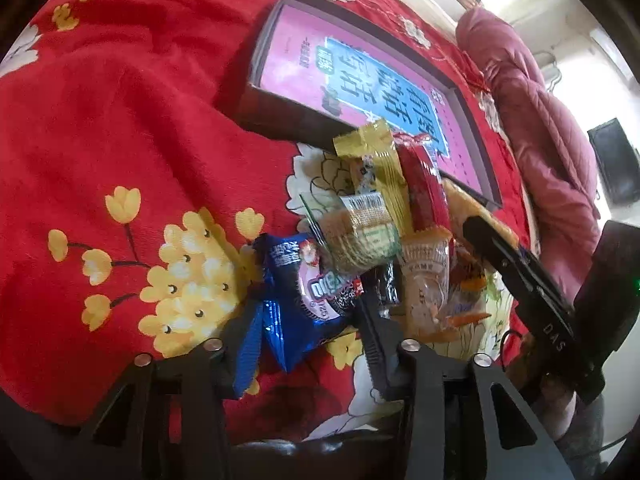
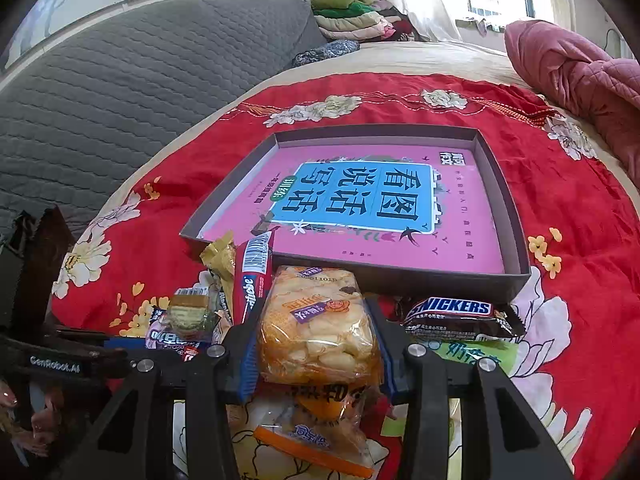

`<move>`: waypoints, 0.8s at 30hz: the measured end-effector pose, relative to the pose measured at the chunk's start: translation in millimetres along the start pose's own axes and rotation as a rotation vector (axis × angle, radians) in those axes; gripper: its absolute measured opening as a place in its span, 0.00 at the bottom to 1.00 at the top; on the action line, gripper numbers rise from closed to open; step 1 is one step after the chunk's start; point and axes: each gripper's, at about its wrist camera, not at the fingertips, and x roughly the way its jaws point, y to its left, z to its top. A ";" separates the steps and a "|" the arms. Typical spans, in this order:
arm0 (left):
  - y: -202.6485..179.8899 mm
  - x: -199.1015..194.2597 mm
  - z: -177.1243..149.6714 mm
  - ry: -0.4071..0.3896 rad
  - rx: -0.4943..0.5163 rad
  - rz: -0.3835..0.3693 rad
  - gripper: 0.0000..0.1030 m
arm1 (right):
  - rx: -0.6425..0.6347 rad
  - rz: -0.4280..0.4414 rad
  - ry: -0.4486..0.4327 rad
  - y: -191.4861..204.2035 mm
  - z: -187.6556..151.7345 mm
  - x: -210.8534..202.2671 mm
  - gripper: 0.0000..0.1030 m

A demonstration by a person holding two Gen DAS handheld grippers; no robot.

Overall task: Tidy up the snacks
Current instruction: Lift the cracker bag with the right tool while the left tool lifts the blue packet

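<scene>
A bed spread with a red flowered cloth carries a shallow grey box lid, a heap of snack packets just before it, and a pink quilt.

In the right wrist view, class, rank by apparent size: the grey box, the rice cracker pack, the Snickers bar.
1. grey box
2. rice cracker pack, enlarged by nearness
3. Snickers bar

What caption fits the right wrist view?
Right tool grips a clear bag of pale crackers before the empty shallow box on the red floral cloth.
</scene>
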 end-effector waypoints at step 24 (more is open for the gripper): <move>-17.5 -52.0 8.6 -0.108 0.084 0.096 0.24 | 0.026 0.026 -0.075 -4.6 4.5 -18.4 0.45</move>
